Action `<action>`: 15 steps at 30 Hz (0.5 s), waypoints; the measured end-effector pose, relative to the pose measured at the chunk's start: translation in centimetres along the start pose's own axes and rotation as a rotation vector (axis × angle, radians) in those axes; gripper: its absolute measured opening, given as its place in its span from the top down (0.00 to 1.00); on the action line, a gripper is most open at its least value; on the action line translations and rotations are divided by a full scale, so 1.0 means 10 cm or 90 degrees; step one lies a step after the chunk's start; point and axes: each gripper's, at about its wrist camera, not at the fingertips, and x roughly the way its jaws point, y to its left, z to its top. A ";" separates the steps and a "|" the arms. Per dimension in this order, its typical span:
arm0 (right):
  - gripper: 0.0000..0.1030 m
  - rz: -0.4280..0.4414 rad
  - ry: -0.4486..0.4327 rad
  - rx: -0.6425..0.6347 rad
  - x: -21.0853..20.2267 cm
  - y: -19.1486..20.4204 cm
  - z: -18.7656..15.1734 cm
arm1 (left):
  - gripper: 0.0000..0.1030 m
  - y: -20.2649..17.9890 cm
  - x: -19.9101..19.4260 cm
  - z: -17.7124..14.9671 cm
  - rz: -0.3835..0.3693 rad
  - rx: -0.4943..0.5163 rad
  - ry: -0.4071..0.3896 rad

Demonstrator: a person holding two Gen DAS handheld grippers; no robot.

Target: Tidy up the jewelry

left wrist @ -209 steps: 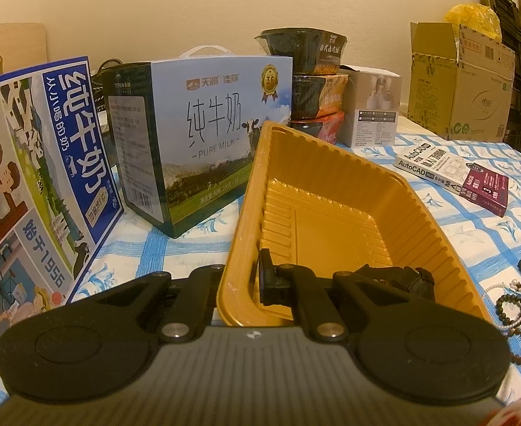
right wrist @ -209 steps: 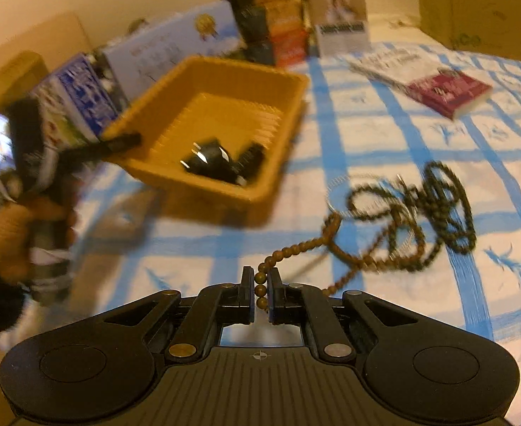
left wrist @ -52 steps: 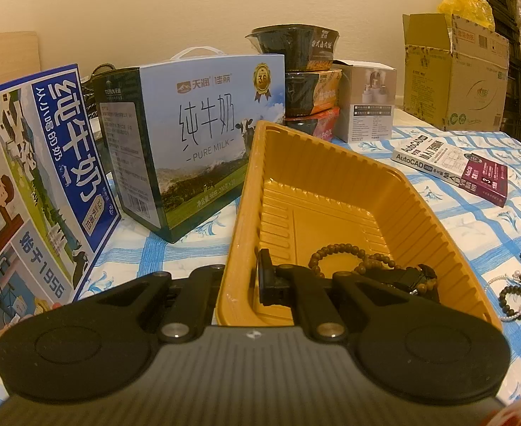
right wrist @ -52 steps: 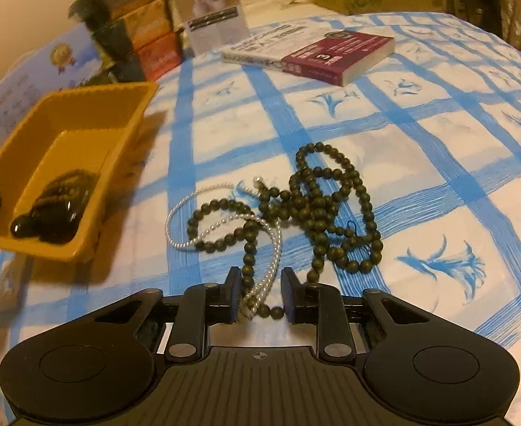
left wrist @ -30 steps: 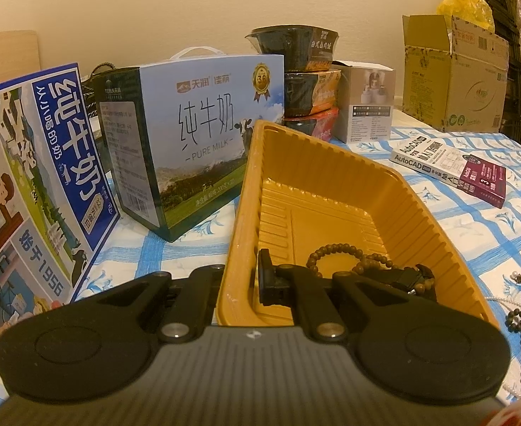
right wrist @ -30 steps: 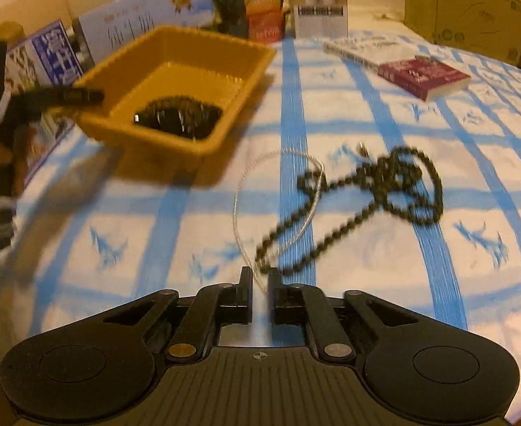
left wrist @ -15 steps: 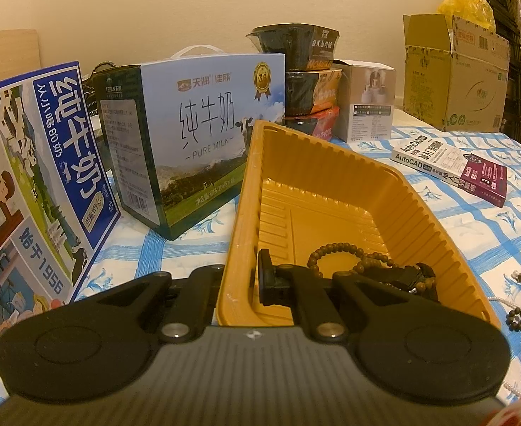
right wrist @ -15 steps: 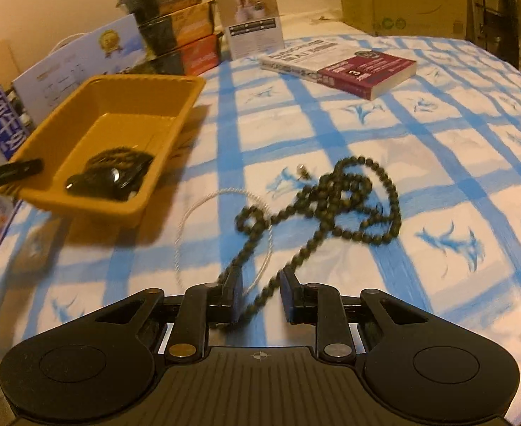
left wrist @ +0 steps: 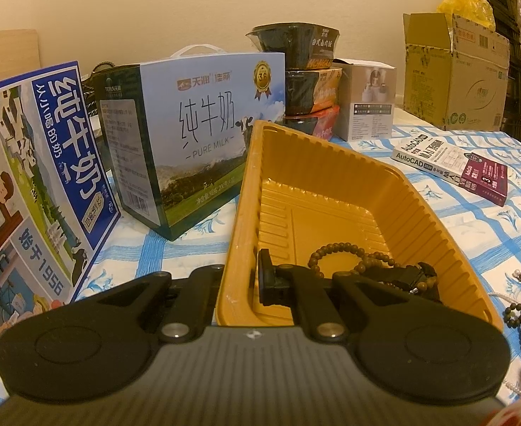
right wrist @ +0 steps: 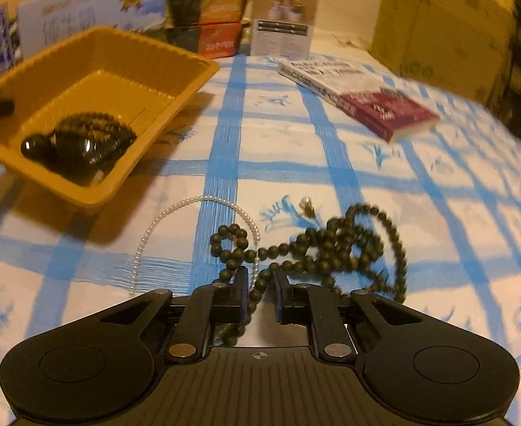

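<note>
My left gripper [left wrist: 240, 284] is shut on the near rim of the yellow tray [left wrist: 331, 177] and holds it tilted. In the tray lie a brown bead bracelet [left wrist: 334, 252] and a dark watch [left wrist: 409, 277]. The tray also shows in the right wrist view [right wrist: 118, 56]. My right gripper [right wrist: 260, 294] is open just over the tablecloth, with a strand of the dark green bead necklace [right wrist: 331, 245] between its fingers. A thin white pearl necklace [right wrist: 175, 213] lies looped beside and under the green beads.
Two milk cartons [left wrist: 196, 135] [left wrist: 29, 184] stand left of the tray. Stacked noodle bowls [left wrist: 303, 81] and a small white box [left wrist: 370, 99] stand behind it. A book [right wrist: 359, 96] lies at the right, a cardboard box [left wrist: 455, 71] beyond. The tablecloth is blue-checked.
My right gripper shut on the bead strands a second ago, opened half a second ago, and is open now, lower and closer over the green beads. The left gripper and tray have stayed still.
</note>
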 end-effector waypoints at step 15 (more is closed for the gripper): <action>0.93 0.019 0.007 -0.044 0.12 0.01 0.05 | 0.94 0.00 0.01 0.01 0.001 -0.001 0.000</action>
